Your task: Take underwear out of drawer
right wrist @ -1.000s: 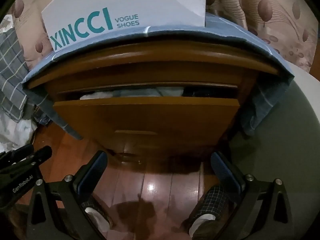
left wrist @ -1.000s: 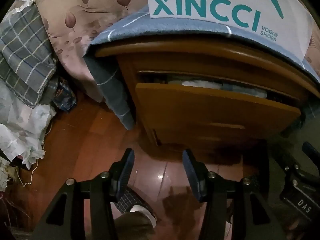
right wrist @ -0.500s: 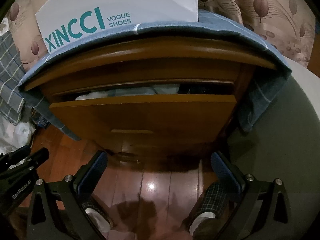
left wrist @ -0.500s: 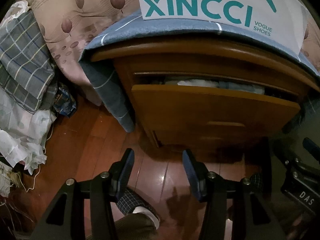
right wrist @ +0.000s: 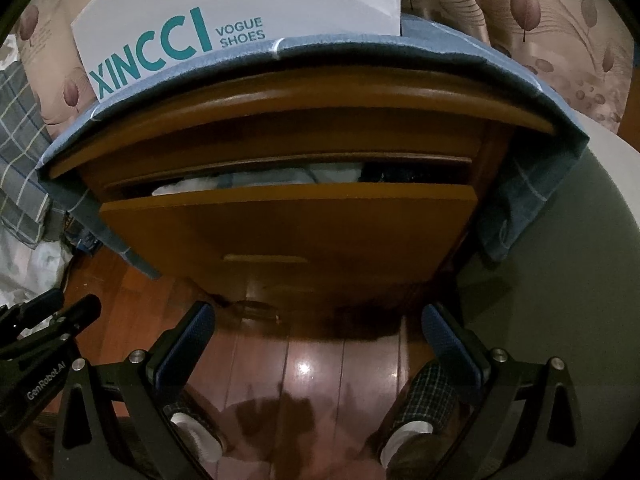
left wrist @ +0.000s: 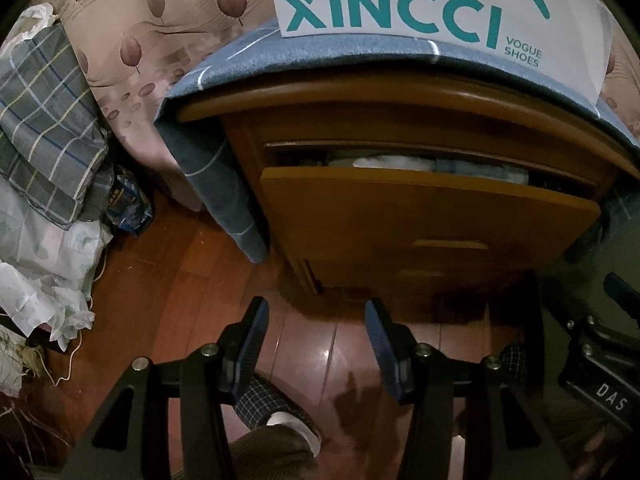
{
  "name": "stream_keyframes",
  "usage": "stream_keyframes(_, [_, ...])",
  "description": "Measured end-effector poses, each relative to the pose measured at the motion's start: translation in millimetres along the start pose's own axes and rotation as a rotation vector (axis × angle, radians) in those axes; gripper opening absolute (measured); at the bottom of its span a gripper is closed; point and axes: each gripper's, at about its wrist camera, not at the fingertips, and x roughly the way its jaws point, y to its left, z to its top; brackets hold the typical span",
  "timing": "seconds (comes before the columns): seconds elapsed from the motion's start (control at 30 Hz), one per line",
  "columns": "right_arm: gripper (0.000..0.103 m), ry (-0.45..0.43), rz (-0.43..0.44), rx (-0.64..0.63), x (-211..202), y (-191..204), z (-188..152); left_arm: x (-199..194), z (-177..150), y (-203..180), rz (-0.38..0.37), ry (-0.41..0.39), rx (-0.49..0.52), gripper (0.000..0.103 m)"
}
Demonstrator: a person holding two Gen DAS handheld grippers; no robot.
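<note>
while one drawer (right wrist: 288,220) stands ajar, two grippers (left wrist: 316,320) (right wrist: 316,328) hover empty.

drawer (right wrist: 288,224) ajar, underwear (right wrist: 256,178) inside

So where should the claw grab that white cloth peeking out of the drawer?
Probably the white cloth's bunched top fold, coming from above: the drawer is only partly out, so its front blocks a straight-in reach and only the narrow gap on top is open. Sliding the drawer further out first would likely help.

White bag (left wrist: 440,4) reads "XINCCI VOGUE SHOES"; left tongs (right wrist: 44,380) "GenRobot.AI"
</note>
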Motion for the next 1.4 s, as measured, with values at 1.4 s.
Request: stream_keyframes(1.4, [0.102, 0.023, -0.007, 0.042, 2.1, -7.4, 0.1, 3.1, -3.3, -4.2, -0.006, 0.020, 0.009, 0.051])
